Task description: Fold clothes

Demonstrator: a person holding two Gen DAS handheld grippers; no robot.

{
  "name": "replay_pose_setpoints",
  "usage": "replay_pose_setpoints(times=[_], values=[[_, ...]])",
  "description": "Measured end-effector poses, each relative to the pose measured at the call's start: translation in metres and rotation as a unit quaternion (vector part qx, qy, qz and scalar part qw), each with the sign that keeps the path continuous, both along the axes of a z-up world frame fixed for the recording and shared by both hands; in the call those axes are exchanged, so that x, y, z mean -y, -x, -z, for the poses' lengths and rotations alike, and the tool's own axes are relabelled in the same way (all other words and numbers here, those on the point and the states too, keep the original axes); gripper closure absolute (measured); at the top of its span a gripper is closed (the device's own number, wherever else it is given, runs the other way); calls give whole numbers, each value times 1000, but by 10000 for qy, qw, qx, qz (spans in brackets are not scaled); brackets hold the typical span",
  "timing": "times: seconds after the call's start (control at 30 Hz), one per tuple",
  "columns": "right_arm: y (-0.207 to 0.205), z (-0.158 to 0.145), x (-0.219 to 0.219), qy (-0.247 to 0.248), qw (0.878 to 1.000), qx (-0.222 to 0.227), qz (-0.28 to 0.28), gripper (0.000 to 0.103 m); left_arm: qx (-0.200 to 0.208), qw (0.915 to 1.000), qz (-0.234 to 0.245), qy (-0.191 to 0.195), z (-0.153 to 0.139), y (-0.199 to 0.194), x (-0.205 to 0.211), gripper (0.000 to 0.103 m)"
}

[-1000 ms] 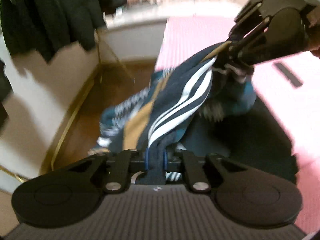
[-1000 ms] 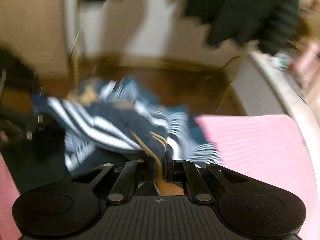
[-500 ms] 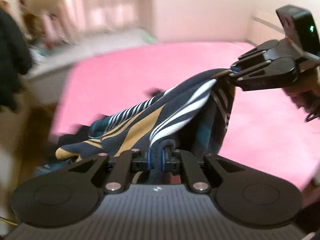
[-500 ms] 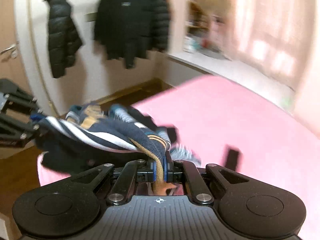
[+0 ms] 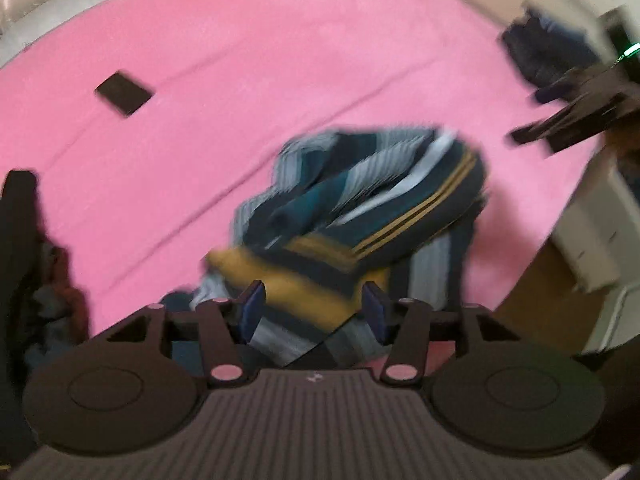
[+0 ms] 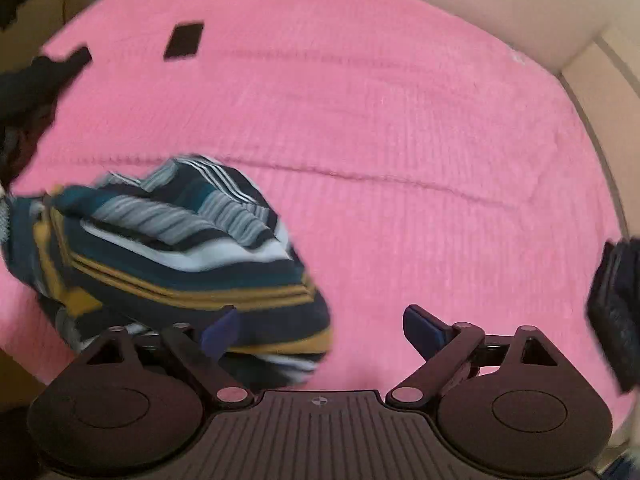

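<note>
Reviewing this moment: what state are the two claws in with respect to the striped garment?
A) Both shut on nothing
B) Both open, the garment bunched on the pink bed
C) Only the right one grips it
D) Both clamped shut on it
B: the left claw and the right claw both have their fingers spread apart, and the striped garment sits bunched on the pink bed.

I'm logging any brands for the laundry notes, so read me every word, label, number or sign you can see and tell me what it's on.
No readable text in either view.
Striped garment: stripes only, blurred, no label visible.
Dark flat object on the pink bed: no marking legible.
Left gripper and right gripper: one tiny emblem on each body, not legible.
</note>
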State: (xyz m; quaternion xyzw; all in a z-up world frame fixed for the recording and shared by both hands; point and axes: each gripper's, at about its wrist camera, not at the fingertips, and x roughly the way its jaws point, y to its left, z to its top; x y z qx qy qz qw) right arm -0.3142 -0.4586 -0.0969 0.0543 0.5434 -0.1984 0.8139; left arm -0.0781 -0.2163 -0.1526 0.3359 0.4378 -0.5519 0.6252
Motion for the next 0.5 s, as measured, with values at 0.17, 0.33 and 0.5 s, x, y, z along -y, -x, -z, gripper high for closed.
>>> replay_pose_setpoints(times=[0.17,0.33,0.5], values=[[-30,-3,-62,-639,9956,492,-487,12,358,9988,-154,-288,10,-35,-33,49],[-87,29,-139,-409,9724,658,-2200,12,416,9975,-438,-372,6,-56,-77,45],[-110,90,-148,-462,9537,-542,-2922,99,611,9947,-759,-328,0,-65,-96,40]])
